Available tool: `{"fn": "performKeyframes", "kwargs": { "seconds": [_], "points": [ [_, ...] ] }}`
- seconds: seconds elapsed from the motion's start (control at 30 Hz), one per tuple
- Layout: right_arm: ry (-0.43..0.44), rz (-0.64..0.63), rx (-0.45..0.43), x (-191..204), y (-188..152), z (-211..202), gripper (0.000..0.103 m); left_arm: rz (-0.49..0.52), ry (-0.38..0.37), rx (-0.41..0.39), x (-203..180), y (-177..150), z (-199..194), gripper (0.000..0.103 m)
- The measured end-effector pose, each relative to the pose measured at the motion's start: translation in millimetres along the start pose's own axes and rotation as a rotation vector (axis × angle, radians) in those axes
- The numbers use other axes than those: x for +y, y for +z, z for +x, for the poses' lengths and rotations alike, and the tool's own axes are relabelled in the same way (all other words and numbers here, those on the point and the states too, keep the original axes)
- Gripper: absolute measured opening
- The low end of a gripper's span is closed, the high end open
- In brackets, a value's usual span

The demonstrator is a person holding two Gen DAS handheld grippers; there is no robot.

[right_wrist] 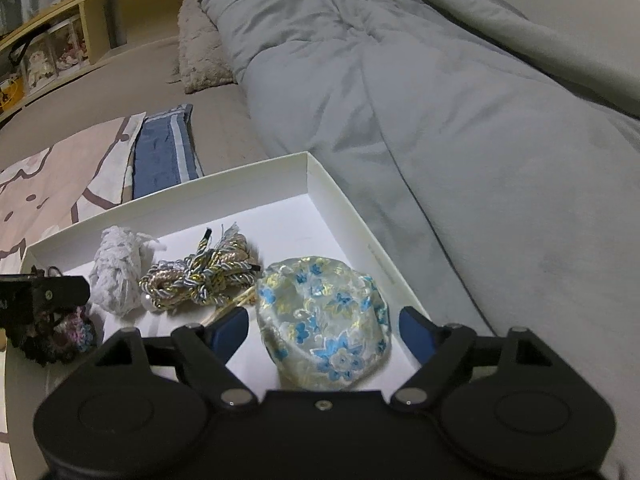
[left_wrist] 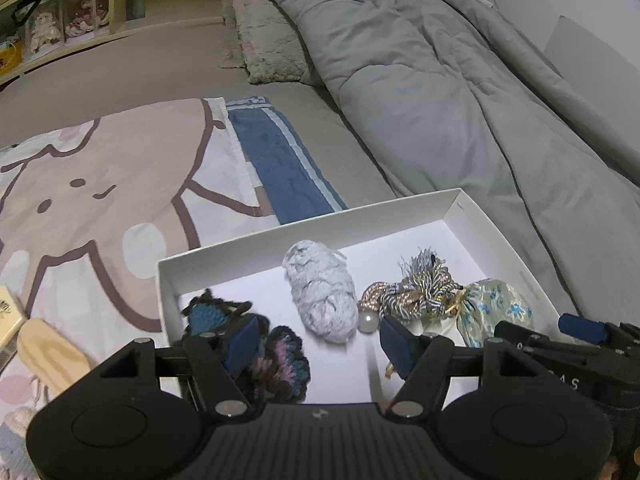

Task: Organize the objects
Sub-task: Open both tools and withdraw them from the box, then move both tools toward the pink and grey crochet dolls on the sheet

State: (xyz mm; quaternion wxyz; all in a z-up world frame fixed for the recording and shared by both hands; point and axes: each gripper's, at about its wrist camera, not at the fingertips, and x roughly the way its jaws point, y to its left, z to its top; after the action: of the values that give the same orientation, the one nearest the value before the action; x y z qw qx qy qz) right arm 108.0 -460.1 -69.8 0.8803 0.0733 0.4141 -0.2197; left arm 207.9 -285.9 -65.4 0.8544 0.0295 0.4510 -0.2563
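Observation:
A white shallow box (left_wrist: 304, 222) (right_wrist: 320, 184) lies on the bed. In it are a dark crochet piece (left_wrist: 280, 364) (right_wrist: 68, 336), a grey yarn skein (left_wrist: 324, 296) (right_wrist: 116, 276), a small pearl ball (left_wrist: 368, 322), a gold-and-blue twisted cord (left_wrist: 416, 292) (right_wrist: 200, 280) and a blue floral pouch (left_wrist: 496, 308) (right_wrist: 324, 320). My left gripper (left_wrist: 320, 346) is open over the box's near side, between the crochet piece and the cord. My right gripper (right_wrist: 324, 330) is open, its fingers on either side of the pouch, not touching it.
A grey duvet (left_wrist: 460, 80) (right_wrist: 440, 100) lies right of the box. A cartoon-print sheet (left_wrist: 100, 200) and a blue towel (left_wrist: 280, 160) lie to the left. A wooden piece (left_wrist: 52, 356) and a small box (left_wrist: 8, 316) sit at far left. Shelves (left_wrist: 60, 20) stand behind.

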Motion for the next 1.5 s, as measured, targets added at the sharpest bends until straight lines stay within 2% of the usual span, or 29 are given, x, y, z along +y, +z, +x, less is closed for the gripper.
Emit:
{"fn": "performKeyframes", "kwargs": {
  "seconds": [0.17, 0.47, 0.67, 1.03, 1.5],
  "points": [
    [-0.005, -0.016, -0.032, 4.1, 1.2, -15.3, 0.085, 0.006, 0.005, -0.014, 4.5, -4.8, -21.4, 0.068],
    [-0.009, -0.022, -0.065, 14.4, -5.1, -46.3, 0.088, -0.005, 0.042, -0.048, 19.1, -20.1, -60.5, 0.075],
    [0.023, -0.044, -0.073, 21.2, -11.4, -66.0, 0.094, -0.010, 0.057, -0.062, 28.4, -34.2, -80.8, 0.084],
    [0.011, -0.066, -0.073, 27.9, -30.5, -95.8, 0.099, -0.017, 0.066, -0.089, 42.5, -61.4, -110.5, 0.100],
    [-0.017, -0.082, -0.119, 37.3, -54.9, -141.6, 0.103, -0.001, 0.086, -0.127, 58.3, -89.4, -148.6, 0.103]
  ]
}}
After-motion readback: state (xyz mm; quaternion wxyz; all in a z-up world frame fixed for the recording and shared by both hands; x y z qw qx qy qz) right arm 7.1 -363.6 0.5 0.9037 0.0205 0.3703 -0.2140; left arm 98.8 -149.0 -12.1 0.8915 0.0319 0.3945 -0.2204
